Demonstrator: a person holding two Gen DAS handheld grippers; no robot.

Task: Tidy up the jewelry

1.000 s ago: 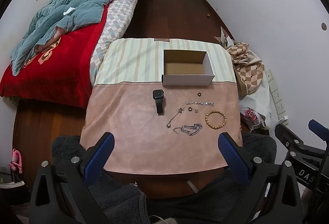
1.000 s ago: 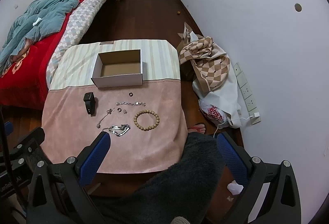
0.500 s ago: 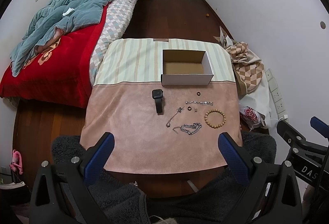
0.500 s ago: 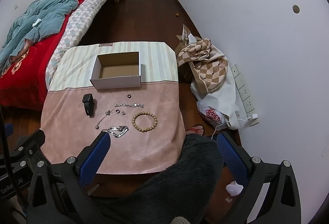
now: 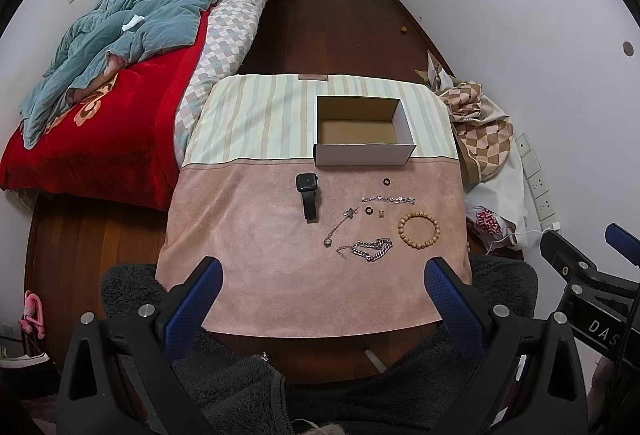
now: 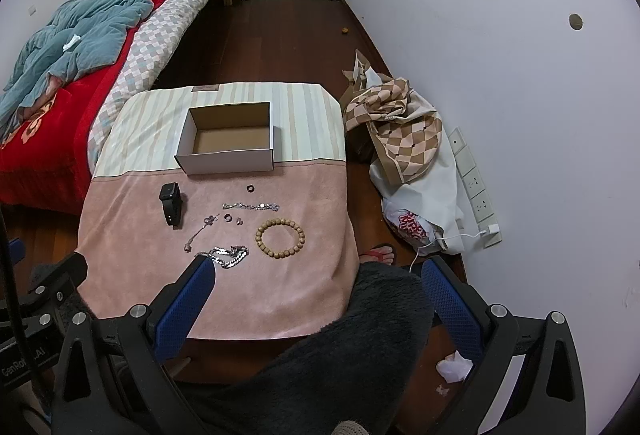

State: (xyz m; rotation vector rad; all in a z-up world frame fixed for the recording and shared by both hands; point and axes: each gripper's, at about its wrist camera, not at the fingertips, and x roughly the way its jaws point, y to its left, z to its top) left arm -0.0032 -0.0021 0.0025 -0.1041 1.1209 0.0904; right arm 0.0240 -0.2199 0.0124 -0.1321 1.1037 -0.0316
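1. Gripper state: the left gripper (image 5: 322, 277) and the right gripper (image 6: 316, 277) both have their blue fingers spread wide apart and hold nothing. Both hang above the near edge of the table (image 5: 248, 275), well back from the jewelry.
2. Location: the pieces lie on the pink cloth between the grippers and the empty cardboard box (image 5: 362, 133). The black smartwatch (image 5: 308, 197) is leftmost; the wooden bead bracelet (image 5: 419, 230) is rightmost; the heavy silver chain (image 5: 370, 250) lies nearest.
3. Also present: a thin silver bracelet (image 5: 388, 199), a pendant necklace (image 5: 340, 227) and small dark rings (image 5: 387, 181).
4. Handling: the chains are likely limp and slippery; pinching a bunched section is advised. The bead bracelet appears firm; grip across one side of the loop. The rings are tiny and lie flat, so the fingers must close nearly at cloth level.
5. Clearance: the box is open-topped, with free cloth all around. The bead bracelet lies near the right table edge.
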